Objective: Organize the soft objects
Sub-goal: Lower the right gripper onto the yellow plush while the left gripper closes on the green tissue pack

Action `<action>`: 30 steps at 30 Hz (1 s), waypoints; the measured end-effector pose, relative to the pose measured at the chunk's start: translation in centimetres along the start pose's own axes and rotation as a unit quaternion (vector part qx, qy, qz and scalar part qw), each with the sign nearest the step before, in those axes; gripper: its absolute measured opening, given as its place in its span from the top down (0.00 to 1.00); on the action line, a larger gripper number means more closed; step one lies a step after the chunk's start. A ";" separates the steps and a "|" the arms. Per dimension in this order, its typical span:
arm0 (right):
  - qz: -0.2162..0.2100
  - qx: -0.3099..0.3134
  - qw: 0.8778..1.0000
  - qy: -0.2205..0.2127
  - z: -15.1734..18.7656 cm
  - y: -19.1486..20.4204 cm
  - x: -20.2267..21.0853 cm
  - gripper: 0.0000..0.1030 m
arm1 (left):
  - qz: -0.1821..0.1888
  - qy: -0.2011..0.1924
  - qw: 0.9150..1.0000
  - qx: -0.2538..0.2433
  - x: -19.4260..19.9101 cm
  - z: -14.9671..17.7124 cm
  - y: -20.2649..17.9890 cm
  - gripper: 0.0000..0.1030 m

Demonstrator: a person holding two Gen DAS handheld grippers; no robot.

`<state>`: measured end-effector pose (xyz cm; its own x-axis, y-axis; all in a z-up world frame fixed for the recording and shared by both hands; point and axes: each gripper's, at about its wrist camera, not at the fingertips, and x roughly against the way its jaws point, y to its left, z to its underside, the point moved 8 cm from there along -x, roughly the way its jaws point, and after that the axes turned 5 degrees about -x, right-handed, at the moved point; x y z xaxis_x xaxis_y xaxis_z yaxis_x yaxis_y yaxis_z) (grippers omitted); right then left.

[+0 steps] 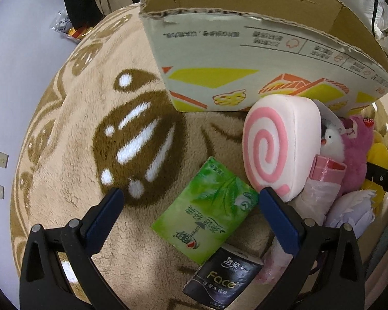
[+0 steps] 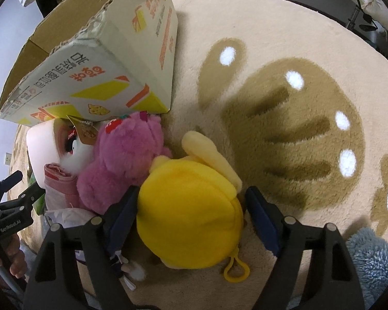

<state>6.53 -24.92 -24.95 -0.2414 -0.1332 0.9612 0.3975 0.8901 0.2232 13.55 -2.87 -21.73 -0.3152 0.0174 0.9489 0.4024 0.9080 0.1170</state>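
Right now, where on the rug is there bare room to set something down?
Bare rug lies left of the cardboard box and green tissue pack, and right of the yellow plush. The stretch from swirl cushion to pink plush is crowded.

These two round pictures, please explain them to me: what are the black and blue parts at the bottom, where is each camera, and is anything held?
No robot is here: a person holds one hand tool in each hand, and each tool carries a wide-angle camera looking along its jaws.

Left camera: the left gripper hangs open over a green tissue pack on a beige rug. Nearby lie a black tissue pack, a pink swirl cushion and an open cardboard box.

Right camera: the right gripper straddles a yellow plush toy, beside a pink plush bear. One pad touches it, the other stands apart, so nothing is gripped yet.
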 end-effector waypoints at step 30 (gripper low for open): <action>-0.004 0.022 1.000 -0.015 -0.1 0.9 1.9 0.30 | 0.029 0.029 0.999 0.010 -1.2 1.1 -0.3 0.30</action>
<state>6.55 -24.41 -22.89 -0.2717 -0.1274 0.9539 0.3569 0.9072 0.2228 12.85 -2.67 -23.27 -0.2418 0.0462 0.9692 0.4005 0.9146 0.0564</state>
